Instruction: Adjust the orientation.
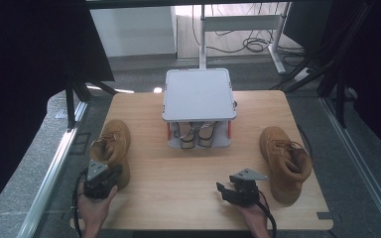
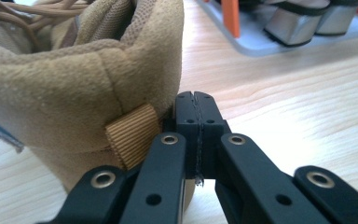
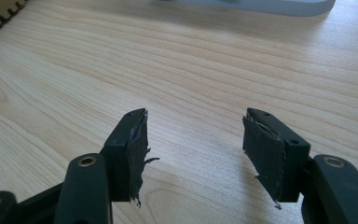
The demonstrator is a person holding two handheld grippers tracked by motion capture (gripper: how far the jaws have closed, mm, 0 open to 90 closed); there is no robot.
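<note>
From the high view, a person stands at a light wooden table [image 1: 178, 173] with a two-jaw gripper in each hand. A tan suede boot [image 1: 113, 146] lies at the left side of the table, toe pointing away from the person. Its mate, a second tan boot [image 1: 284, 161], lies at the right side, well apart from it. Between them, at the far middle, stands a grey two-tier shoe rack [image 1: 198, 94] with a pair of shoes [image 1: 194, 134] already on its lower shelf. The left gripper [image 1: 99, 179] sits right at the heel of the left boot, likely lined up there to move or lift it toward the rack. The right gripper [image 1: 238, 189] rests low over bare wood, apart from the right boot, seemingly waiting.

In the left gripper view, the left gripper [image 2: 196, 105] has its jaws pressed fully together with nothing between them. The boot's [image 2: 74, 93] heel is just beside them on the left, and a ribbed pull loop [image 2: 131, 133] sits next to the jaws, a natural place to grip. The rack's base and the shoes' heels show at top right.

In the right gripper view, the right gripper [image 3: 193, 126] has its jaws standing wide apart and empty, with worn, frayed pads [image 3: 139, 151], above plain wood grain.
</note>
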